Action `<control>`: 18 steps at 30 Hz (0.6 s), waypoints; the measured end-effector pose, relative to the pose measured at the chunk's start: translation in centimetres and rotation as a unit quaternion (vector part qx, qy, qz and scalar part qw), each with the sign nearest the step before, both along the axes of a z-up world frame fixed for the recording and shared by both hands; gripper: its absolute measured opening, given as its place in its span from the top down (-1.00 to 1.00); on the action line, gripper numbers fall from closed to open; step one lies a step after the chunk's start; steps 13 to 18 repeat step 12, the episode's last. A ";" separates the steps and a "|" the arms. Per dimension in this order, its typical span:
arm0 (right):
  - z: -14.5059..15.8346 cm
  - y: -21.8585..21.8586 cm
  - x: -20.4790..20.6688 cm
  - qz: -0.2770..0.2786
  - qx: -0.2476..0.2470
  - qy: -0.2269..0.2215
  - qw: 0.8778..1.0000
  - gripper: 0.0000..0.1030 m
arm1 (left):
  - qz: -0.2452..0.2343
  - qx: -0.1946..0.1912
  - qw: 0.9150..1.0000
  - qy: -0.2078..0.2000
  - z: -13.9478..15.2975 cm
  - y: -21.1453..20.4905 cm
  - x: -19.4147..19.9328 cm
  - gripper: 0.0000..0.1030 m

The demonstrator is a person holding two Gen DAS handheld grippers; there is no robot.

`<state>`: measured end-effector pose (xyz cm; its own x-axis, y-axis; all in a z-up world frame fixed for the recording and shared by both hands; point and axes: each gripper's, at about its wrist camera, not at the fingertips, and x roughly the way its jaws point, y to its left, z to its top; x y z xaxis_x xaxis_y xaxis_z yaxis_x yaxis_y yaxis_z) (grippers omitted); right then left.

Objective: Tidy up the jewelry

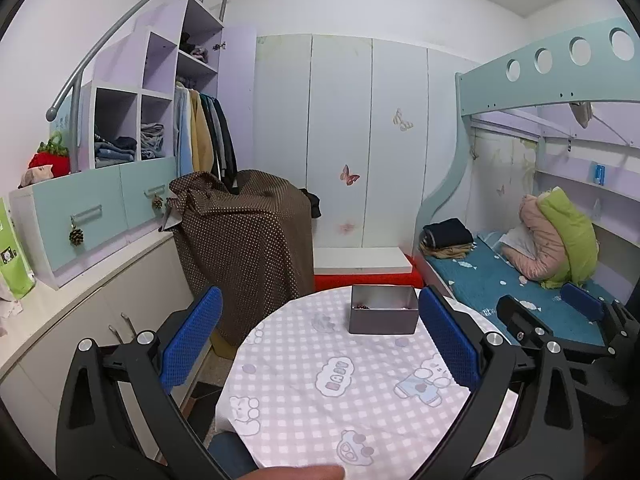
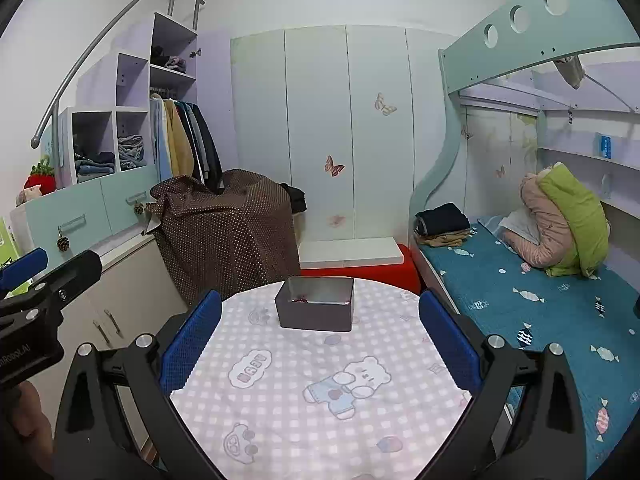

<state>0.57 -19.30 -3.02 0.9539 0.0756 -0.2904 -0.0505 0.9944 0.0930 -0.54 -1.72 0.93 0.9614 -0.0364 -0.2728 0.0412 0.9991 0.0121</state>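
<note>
Judging by both sets of blue-padded tongs, left (image 1: 320, 344) and right (image 2: 320, 344), held wide open and empty above the round checked-cloth desk (image 2: 320, 400), nothing is grasped, and a reach toward the grey rectangular metal box (image 2: 316, 304) at the far edge, with small jewelry (image 2: 300, 300) inside, is called for.

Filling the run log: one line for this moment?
left gripper: open, empty | right gripper: open, empty | grey box: on table, beads inside

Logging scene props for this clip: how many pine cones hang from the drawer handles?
2. One pine cone hangs from the nearer drawer's handle, the other pine cone from the farther drawer's handle beside the brown dotted cloth. Others may be hidden.
</note>
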 end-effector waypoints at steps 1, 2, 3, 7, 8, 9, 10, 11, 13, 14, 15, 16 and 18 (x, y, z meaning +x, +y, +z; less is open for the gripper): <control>0.1 -0.1 0.0 -0.002 0.001 0.000 1.000 -0.85 | -0.001 -0.002 1.000 -0.002 0.0 0.1 0.0 -0.91; 0.1 -0.1 -0.1 -0.002 0.002 0.000 1.000 -0.85 | -0.001 -0.004 1.000 -0.002 0.0 0.2 -0.1 -0.91; 0.1 -0.2 -0.1 -0.003 0.002 0.001 1.000 -0.85 | 0.000 -0.004 1.000 -0.002 -0.1 0.2 -0.1 -0.91; 0.2 -0.2 -0.1 -0.005 0.003 0.001 1.000 -0.85 | 0.001 0.001 1.000 0.004 -0.3 0.1 -0.1 -0.91; 0.2 -0.2 -0.1 -0.006 0.002 0.000 1.000 -0.85 | 0.001 0.002 1.000 0.004 -0.4 0.1 -0.2 -0.91; 0.2 -0.2 -0.1 -0.008 0.002 -0.001 1.000 -0.85 | 0.001 0.003 1.000 0.004 -0.4 0.0 -0.2 -0.91; 0.2 -0.2 -0.1 -0.009 0.002 -0.002 1.000 -0.85 | 0.002 0.005 1.000 0.003 -0.4 -0.1 -0.2 -0.91; 0.3 -0.2 -0.2 -0.011 0.001 -0.002 1.000 -0.85 | 0.002 0.006 1.000 0.002 -0.4 -0.1 -0.3 -0.91; 0.2 -0.4 -0.2 -0.011 0.001 -0.002 1.000 -0.85 | 0.003 0.008 1.000 0.001 -0.5 -0.1 -0.3 -0.91; 0.2 -0.4 -0.2 -0.011 0.001 -0.002 1.000 -0.85 | 0.003 0.008 1.000 0.001 -0.5 -0.1 -0.3 -0.91; 0.2 -0.4 -0.2 -0.011 0.001 -0.002 1.000 -0.85 | 0.003 0.008 1.000 0.001 -0.5 -0.1 -0.3 -0.91; 0.2 -0.4 -0.2 -0.011 0.001 -0.002 1.000 -0.85 | 0.003 0.008 1.000 0.001 -0.5 -0.1 -0.3 -0.91; 0.2 -0.4 -0.2 -0.011 0.001 -0.002 1.000 -0.85 | 0.003 0.008 1.000 0.001 -0.5 -0.1 -0.3 -0.91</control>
